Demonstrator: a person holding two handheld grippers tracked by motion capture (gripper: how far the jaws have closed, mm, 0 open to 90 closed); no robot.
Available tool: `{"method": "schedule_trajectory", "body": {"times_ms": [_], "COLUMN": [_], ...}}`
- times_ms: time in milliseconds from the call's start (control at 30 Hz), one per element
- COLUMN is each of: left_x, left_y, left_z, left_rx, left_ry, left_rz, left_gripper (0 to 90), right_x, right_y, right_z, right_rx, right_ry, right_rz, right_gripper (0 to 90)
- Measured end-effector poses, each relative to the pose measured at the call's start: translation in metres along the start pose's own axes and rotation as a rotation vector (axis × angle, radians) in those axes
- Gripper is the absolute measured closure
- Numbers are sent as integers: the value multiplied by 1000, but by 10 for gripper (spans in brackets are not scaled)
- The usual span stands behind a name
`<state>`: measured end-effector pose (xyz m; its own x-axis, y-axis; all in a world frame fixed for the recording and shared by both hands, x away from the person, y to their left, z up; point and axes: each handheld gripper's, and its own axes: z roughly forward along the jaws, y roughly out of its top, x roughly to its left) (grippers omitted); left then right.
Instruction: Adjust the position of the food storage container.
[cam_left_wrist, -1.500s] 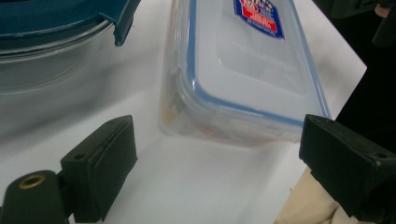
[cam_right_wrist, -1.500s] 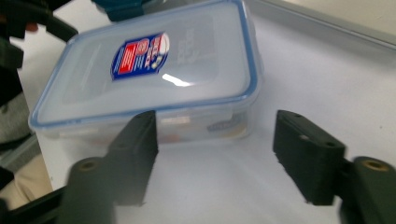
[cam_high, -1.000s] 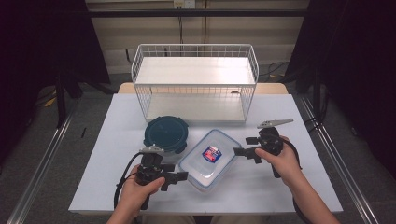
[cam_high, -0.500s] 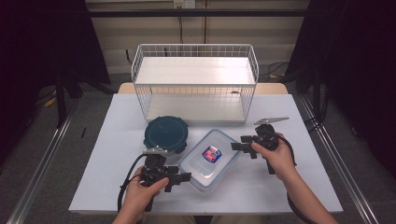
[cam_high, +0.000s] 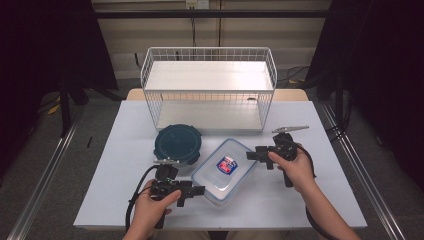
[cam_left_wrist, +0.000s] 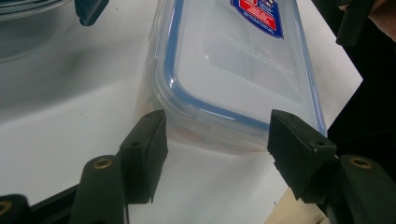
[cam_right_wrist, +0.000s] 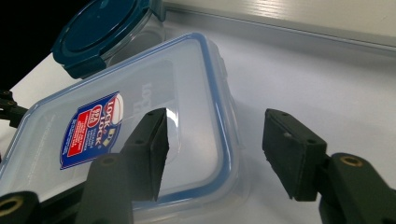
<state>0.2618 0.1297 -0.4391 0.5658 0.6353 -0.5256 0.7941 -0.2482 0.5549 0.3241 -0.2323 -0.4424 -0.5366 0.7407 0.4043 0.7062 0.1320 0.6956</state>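
the clear rectangular container (cam_high: 224, 171) lies on the worktop (cam_high: 325, 197) beside the round teal container (cam_high: 177, 144); left gripper (cam_left_wrist: 215, 135) and right gripper (cam_right_wrist: 212, 140) fingers, just closing, straddle its opposite ends ungripped.

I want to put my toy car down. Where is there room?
Bare white table left of the round dark teal container, and right of the right gripper. The middle is crowded around the clear rectangular box.
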Motion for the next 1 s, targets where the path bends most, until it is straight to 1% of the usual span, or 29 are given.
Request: {"method": "schedule_trajectory", "body": {"times_ms": [67,133,167,200,233,333,367,400,433,467,500,533,567,600,667,700,767,800,833,867,900,933,967,1000], "left_x": [0,-1,-1,-1,0,0,1,0,0,2,1,2,0,0,-1,-1,-2,-2,-1,-1,-1,-1,-2,-3], "left_y": [0,-1,-1,-1,0,0,1,1,2,3,3,4,4,6,8,9,12,13,15,18,18,19,20,21], "left_z": [0,0,0,0,0,1,1,2,3,4,5,6,7,9,11,12,16,18,18,21,21,23,25,27], "left_rx": [1,1,2,4,1,-4,-7,-10,-12,-14,-21,-22,-29,-30,-40,-43,-55,-56,-55,-57,-57,-55,-61,-68], "left_ry": [1,4,1,-3,-4,-5,-8,-8,-11,-12,-22,-24,-28,-23,-22,-22,-23,-31,-26,-37,-37,-44,-43,-52], "left_rz": [-5,-17,-23,-39,-44,-52,-46,-66,-71,-60,-82,-70,-94,-87,-102,-94,-115,-128,-114,-131,-131,-128,-134,-159], "left_gripper": [380,389,391,392,397,396,394,392,390,391,391,392,392,392,395,397,400,410,434,449,475,475,474,475], "right_x": [0,1,2,3,2,1,0,0,-1,-2,-3,-4,-4,-4,-6,-7,-8,-8,-10,-10,-11,-11,-11,-12], "right_y": [0,-1,-2,-2,-2,-3,-4,-4,-4,-5,-5,-6,-6,-7,-9,-11,-11,-12,-14,-15,-16,-16,-18,-19], "right_z": [0,2,3,3,2,1,0,0,-1,-3,-6,-7,-7,-9,-12,-15,-17,-19,-22,-24,-25,-25,-27,-29], "right_rx": [0,6,5,5,4,-2,-4,-5,-5,-4,-1,-1,-1,0,-5,-7,-10,-13,-18,-24,-29,-29,-31,-36], "right_ry": [7,41,44,42,35,39,39,40,38,34,29,24,24,25,15,8,1,-5,-18,-23,-30,-30,-35,-39], "right_rz": [0,11,19,19,24,30,38,41,48,56,67,72,72,80,92,98,101,104,113,120,127,127,136,140], "right_gripper": [433,439,435,436,448,456,460,463,468,473,477,478,478,479,480,480,480,480,480,480,480,480,480,481]}}
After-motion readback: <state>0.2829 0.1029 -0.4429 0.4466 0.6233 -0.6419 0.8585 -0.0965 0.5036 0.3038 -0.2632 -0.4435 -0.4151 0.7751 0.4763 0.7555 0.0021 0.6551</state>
